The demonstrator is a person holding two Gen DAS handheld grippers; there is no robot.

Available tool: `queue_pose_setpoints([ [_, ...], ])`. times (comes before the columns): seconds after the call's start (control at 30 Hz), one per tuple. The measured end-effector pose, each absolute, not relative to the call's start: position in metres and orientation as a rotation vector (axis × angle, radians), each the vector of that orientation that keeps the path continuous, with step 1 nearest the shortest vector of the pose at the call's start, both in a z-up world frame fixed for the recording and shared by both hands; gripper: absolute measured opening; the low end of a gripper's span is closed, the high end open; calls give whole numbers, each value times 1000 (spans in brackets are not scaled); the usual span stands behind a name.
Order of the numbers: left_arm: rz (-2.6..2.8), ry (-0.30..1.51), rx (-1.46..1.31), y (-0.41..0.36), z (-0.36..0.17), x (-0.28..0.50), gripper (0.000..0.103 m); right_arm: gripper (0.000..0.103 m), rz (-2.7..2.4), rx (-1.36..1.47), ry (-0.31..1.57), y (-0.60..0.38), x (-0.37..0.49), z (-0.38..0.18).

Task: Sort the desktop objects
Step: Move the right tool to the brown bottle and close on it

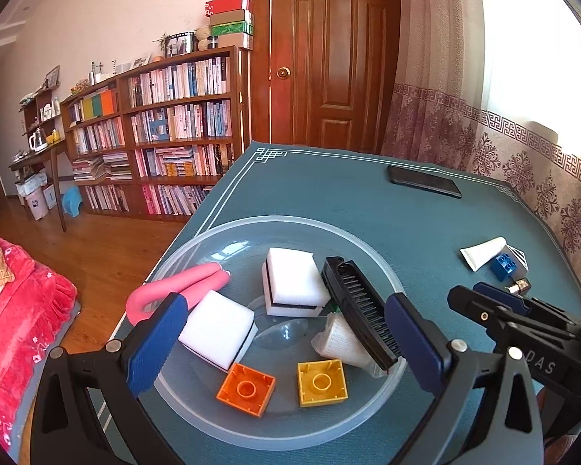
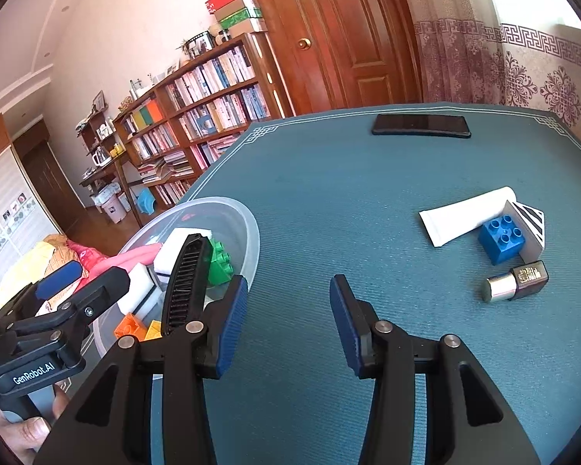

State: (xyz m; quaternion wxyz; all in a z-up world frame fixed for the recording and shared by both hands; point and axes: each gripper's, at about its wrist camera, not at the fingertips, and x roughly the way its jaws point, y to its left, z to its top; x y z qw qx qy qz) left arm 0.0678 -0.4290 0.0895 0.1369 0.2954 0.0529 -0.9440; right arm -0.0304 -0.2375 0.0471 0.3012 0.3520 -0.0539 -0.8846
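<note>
right gripper (image 2: 288, 321), jaws spread and empty, is nearer the blue brick (image 2: 501, 237) lying ahead-right by the tabletop's right edge, while the left gripper (image 1: 286, 343), also spread, hangs over the bowl (image 1: 197, 248).

A lived-in home room: a packed wooden bookshelf (image 1: 162, 131), panelled door (image 1: 329, 54), patterned curtains (image 1: 523, 147) and red bedding (image 1: 15, 310).

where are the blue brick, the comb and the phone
blue brick (image 2: 501, 241), right wrist view, on its studded top face
comb (image 1: 362, 317), left wrist view, on the bristle row mid-length
phone (image 2: 421, 125), right wrist view, on the middle of its dark screen
</note>
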Motion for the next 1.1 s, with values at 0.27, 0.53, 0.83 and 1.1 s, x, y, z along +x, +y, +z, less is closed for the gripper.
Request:
queue_pose_setpoints([
  [0.27,-2749,131,883,-414,88,65,102,60,-2391,939,-157,-216,-31,45],
  [0.53,-2774,114,913,-400,86,63,102,60,-2450,961,-159,-181,-27,38],
  [0.83,-2814,95,942,-378,83,55,102,60,-2554,1001,-250,-123,-38,33],
  [1.1,-2860,40,954,-352,85,45,102,60,-2568,1047,-234,-108,-52,30],
])
